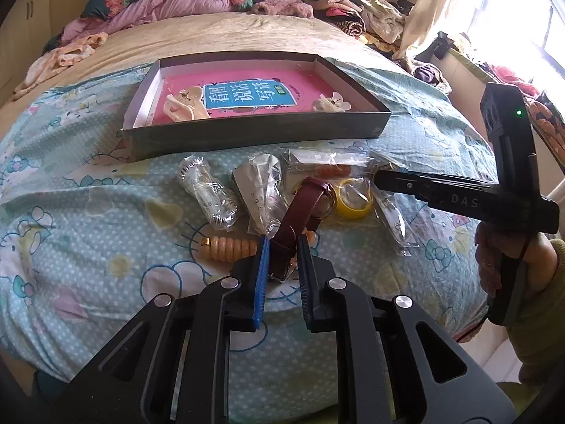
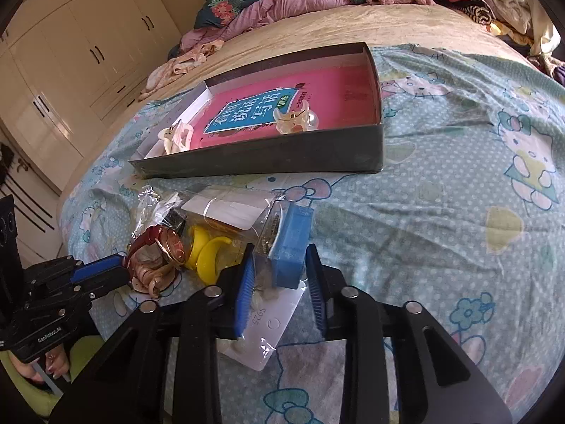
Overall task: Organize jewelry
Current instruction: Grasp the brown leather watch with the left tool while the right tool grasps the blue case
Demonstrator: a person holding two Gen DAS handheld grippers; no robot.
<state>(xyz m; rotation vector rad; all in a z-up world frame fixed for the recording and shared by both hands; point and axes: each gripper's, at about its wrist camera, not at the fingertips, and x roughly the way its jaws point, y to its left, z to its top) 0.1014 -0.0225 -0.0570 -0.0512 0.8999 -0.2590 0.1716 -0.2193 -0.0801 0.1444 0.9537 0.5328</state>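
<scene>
The left gripper (image 1: 282, 247) is pinched on the maroon strap of the watch (image 1: 303, 205), whose face dangles beyond the jaws and could slip, while the right gripper (image 2: 279, 275) gapes around a bagged blue box (image 2: 289, 247) (not yet touching, I think) and could drag its plastic.

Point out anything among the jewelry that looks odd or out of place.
The tray holds only two hair clips lying on a pink book, which is no jewelry. The bagged pieces, yellow bangle and watch lie in a loose jumble on the bedsheet before it.
</scene>
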